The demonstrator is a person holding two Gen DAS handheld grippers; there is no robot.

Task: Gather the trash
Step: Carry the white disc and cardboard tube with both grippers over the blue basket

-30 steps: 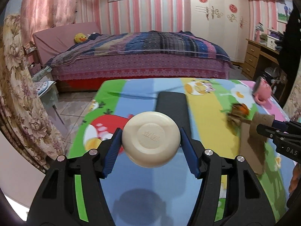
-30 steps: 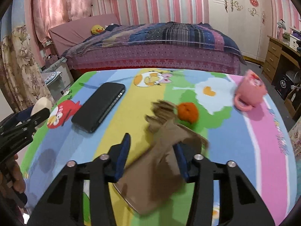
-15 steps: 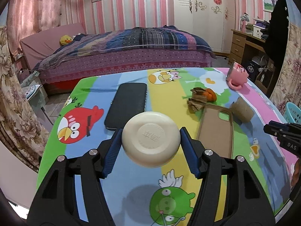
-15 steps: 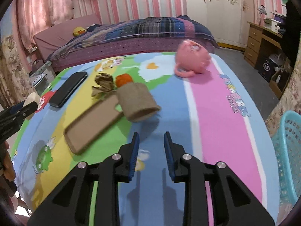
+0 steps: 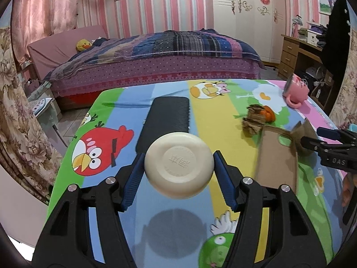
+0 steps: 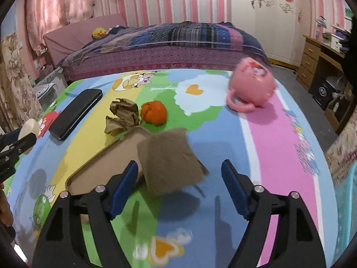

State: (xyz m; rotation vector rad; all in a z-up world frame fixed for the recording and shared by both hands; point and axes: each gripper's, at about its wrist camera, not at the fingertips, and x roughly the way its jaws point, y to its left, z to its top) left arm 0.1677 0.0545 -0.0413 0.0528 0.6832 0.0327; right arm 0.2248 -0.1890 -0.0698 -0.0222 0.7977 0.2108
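The right tool (image 6: 178, 178) is opening wide around the brown cardboard tube (image 6: 169, 160), likely to grab it as trash. Just behind the tube lie crumpled paper (image 6: 122, 116) and orange peel (image 6: 154, 112). Only the left view shows the left tool (image 5: 178, 167) clamping a cream disc (image 5: 178, 165) above the worktop (image 5: 223, 116).

Home bedroom, bed (image 5: 156, 58), wardrobe (image 5: 247, 15), striped pink walls (image 5: 156, 13)

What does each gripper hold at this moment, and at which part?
The left gripper holds a round cream soap bar, pinched at its two opposite edges. The right gripper holds nothing: its jaws are opening around the brown cardboard tube.
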